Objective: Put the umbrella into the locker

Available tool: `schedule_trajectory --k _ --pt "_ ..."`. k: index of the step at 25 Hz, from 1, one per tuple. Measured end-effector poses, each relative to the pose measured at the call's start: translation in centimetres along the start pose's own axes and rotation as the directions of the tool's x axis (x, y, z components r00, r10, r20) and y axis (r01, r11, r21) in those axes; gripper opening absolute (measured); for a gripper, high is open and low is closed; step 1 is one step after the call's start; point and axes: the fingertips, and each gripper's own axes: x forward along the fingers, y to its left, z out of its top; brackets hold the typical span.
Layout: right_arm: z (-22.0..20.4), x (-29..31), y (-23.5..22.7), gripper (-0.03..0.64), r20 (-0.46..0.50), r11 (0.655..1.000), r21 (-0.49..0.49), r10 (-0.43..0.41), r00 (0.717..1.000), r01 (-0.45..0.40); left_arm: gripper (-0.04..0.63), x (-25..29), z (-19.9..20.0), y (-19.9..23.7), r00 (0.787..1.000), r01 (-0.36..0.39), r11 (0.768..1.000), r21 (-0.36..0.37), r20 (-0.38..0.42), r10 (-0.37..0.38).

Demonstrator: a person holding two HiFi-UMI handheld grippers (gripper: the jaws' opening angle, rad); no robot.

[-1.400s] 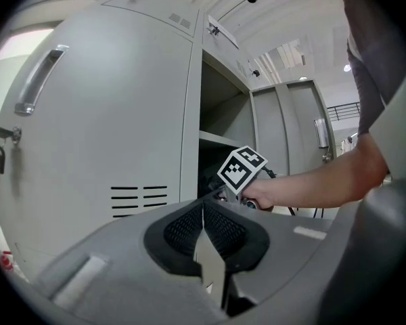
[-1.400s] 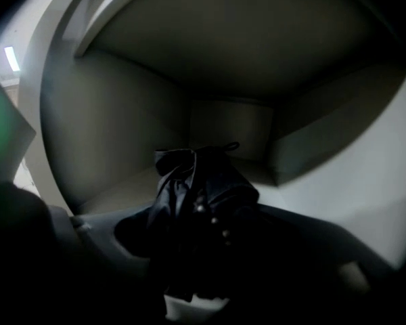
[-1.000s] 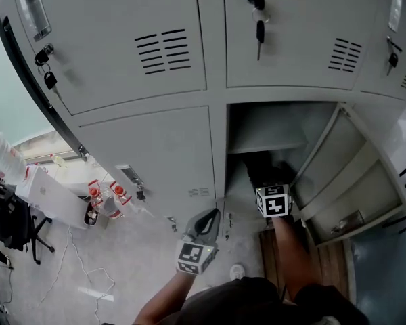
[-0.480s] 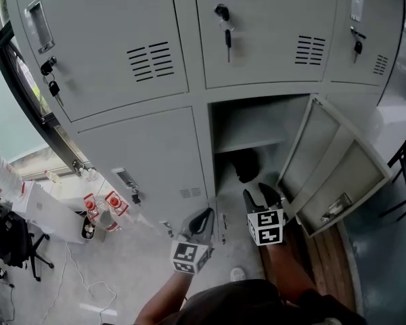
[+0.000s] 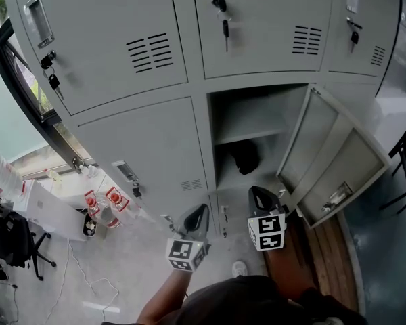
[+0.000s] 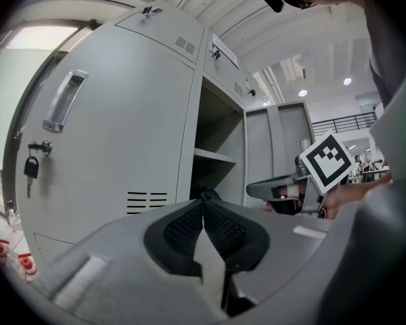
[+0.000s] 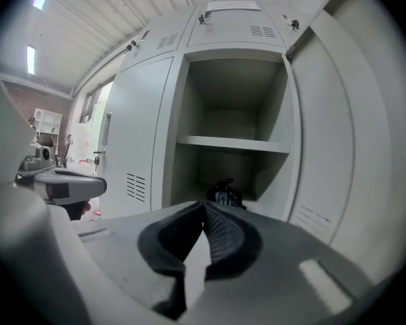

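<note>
The black folded umbrella (image 5: 245, 156) lies on the floor of the open locker (image 5: 220, 164), below its shelf; it shows too in the right gripper view as the umbrella (image 7: 224, 193). My right gripper (image 5: 259, 197) is outside the locker, just in front of its opening, shut with nothing between its jaws. In its own view the right gripper (image 7: 204, 207) points at the umbrella. My left gripper (image 5: 196, 217) hangs to the left, before the closed lower door, shut and empty; its own view shows the left gripper (image 6: 203, 205) with pads together.
The locker door (image 5: 331, 161) stands swung open to the right. A closed lower door (image 5: 149, 147) with a key is at the left, more closed lockers above. Bottles (image 5: 98, 202) and a white box sit on the floor at the left. A wooden board (image 5: 325, 263) lies below the open door.
My right gripper has drawn back out of the locker toward me and closed its jaws, leaving the umbrella inside. The left gripper has barely moved.
</note>
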Motion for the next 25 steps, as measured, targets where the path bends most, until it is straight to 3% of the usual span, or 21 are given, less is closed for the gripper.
schedule_trajectory --k 7,18,25 --pt "0.1 -1.3 0.0 0.003 0.024 1.000 -0.006 -0.029 0.999 0.029 0.006 -0.3 -0.1 -1.1 1.000 0.031 0.999 0.022 0.003 -0.031" --pt "-1.4 -2.5 -1.6 0.003 -0.015 0.995 -0.004 -0.097 0.995 0.097 0.006 0.0 -0.3 -2.9 0.998 0.061 0.998 0.016 -0.001 -0.061" --pt "-0.9 -2.5 -2.0 0.003 -0.001 0.996 0.000 -0.093 0.996 0.093 0.006 0.4 -0.3 -3.5 0.998 0.068 0.998 0.010 -0.011 -0.067"
